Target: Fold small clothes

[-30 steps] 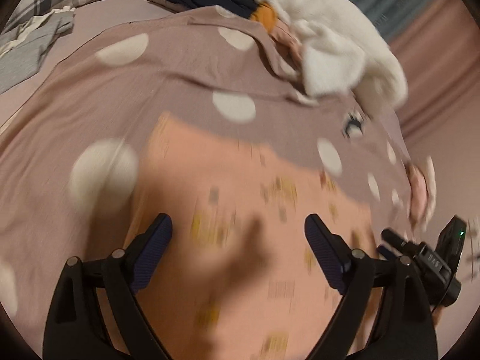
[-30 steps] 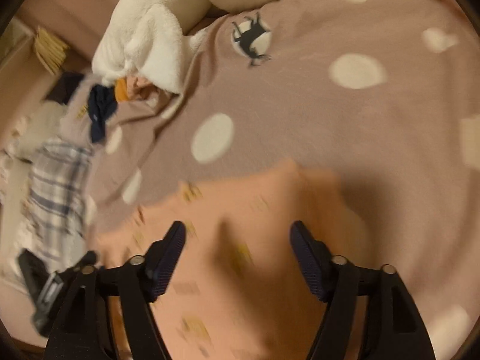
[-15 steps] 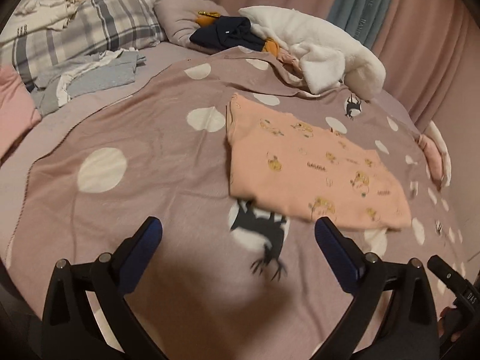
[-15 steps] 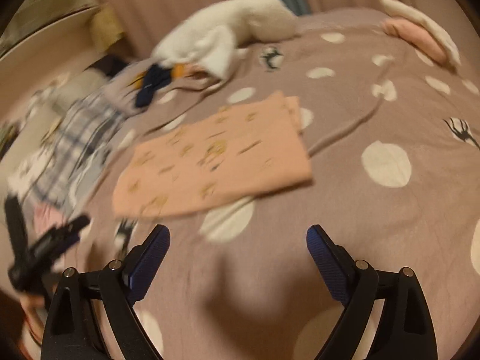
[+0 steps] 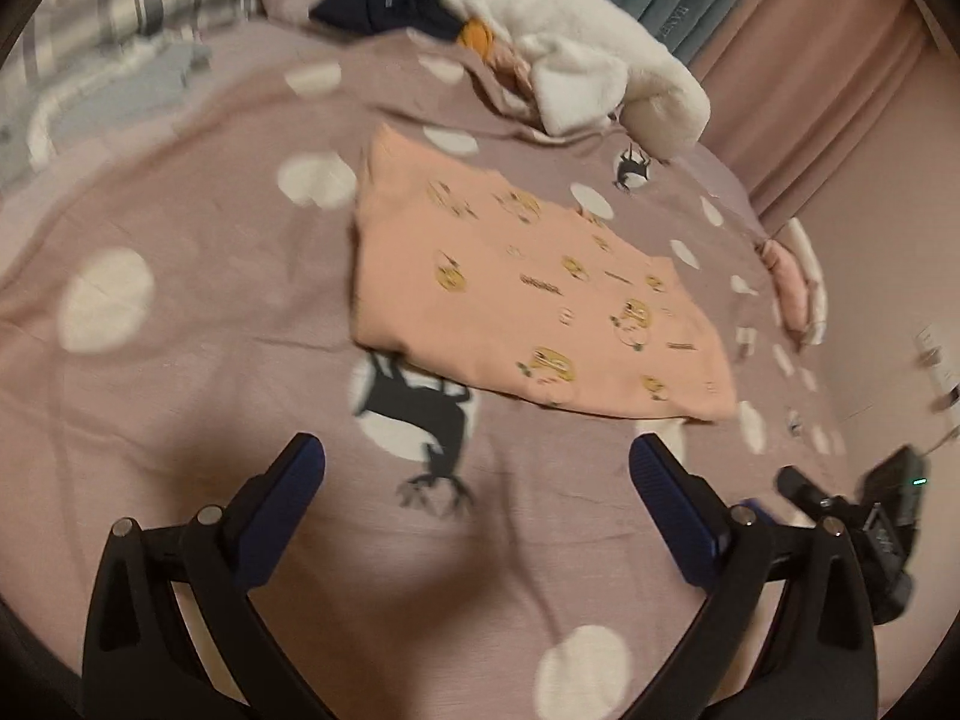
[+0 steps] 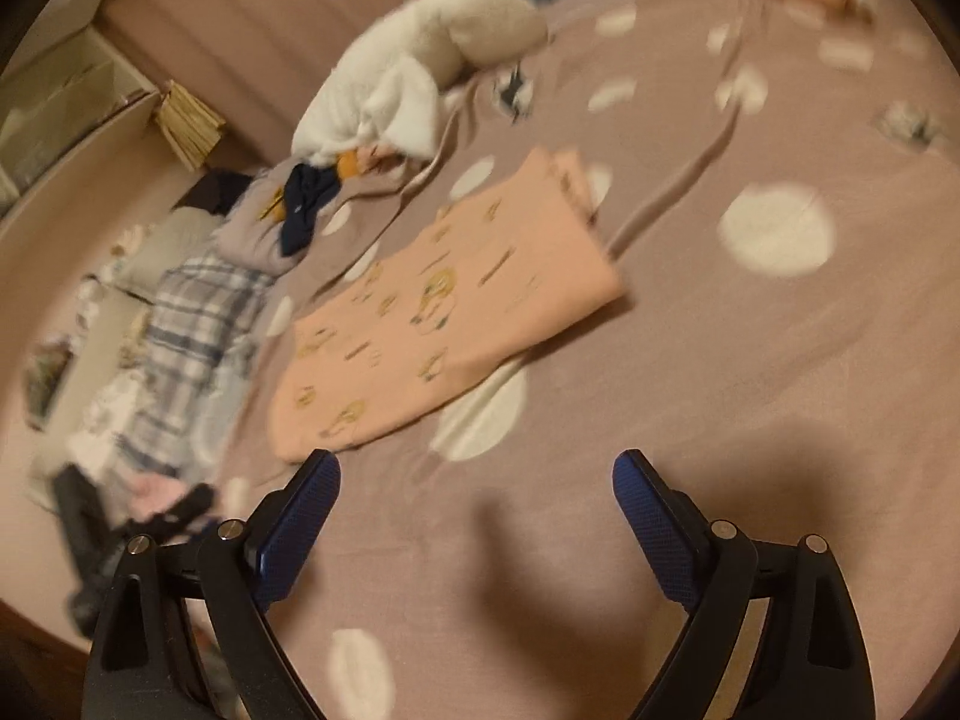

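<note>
Peach printed garment (image 5: 528, 294) lies folded flat at frame centre on the mauve dotted bedspread (image 5: 180, 252). Left gripper (image 5: 477, 474) hovers low in frame, jaws spread wide, gripping nothing. Right gripper (image 6: 477, 489) likewise released, empty, just below the garment's near edge. White fluffy blanket (image 5: 576, 60) is heaped at upper centre.

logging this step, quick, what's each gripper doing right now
Left gripper: open, holding nothing.
Right gripper: open, holding nothing, clear of the peach garment.
</note>
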`<control>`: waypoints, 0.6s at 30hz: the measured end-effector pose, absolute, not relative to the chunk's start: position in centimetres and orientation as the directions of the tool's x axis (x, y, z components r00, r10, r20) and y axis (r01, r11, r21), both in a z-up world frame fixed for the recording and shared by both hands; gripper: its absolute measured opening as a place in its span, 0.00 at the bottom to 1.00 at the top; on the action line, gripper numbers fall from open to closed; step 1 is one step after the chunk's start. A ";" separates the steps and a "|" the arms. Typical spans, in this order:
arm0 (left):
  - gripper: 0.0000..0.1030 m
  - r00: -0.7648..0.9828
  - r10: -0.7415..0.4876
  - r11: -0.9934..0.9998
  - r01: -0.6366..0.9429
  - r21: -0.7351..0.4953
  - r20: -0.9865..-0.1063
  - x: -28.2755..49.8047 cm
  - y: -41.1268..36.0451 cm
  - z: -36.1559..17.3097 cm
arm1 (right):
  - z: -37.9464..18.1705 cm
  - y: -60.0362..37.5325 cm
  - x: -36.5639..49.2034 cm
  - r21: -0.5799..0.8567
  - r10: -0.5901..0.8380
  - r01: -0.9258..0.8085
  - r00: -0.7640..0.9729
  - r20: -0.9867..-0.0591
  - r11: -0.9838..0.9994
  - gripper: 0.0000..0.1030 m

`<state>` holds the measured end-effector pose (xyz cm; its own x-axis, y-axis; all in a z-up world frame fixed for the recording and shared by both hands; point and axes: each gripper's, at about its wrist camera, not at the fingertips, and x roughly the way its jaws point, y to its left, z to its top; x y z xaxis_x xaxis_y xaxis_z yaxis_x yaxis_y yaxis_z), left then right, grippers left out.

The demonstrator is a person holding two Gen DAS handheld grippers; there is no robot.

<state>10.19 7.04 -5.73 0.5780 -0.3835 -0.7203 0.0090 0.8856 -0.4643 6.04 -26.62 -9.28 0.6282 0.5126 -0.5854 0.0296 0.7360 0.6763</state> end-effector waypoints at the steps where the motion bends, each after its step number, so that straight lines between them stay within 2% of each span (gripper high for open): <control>1: 0.99 0.572 -0.397 0.877 0.006 -0.481 -0.718 10.3 6.9 -5.8 | -9.8 -26.7 6.4 0.707 0.544 0.043 0.607 -0.579 0.705 0.90; 7: 0.98 0.526 -0.481 0.806 -0.049 -0.589 -0.702 12.9 6.7 -7.2 | -11.8 -27.5 7.9 0.782 0.603 0.119 0.569 -0.559 0.611 0.90; 12: 0.98 0.504 -0.464 0.813 -0.086 -0.577 -0.729 14.2 6.7 -8.1 | -12.6 -28.3 8.3 0.794 0.625 0.134 0.546 -0.559 0.593 0.90; 18: 0.98 0.462 -0.525 0.767 -0.107 -0.633 -0.715 16.0 6.7 -9.5 | -12.5 -28.1 10.0 0.789 0.632 0.130 0.528 -0.567 0.600 0.90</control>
<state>16.02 6.68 -9.51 0.4616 -0.5254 -0.7148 -0.1073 0.7668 -0.6329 10.02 -28.07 -12.52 0.5278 0.6320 -0.5674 0.1302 0.5999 0.7894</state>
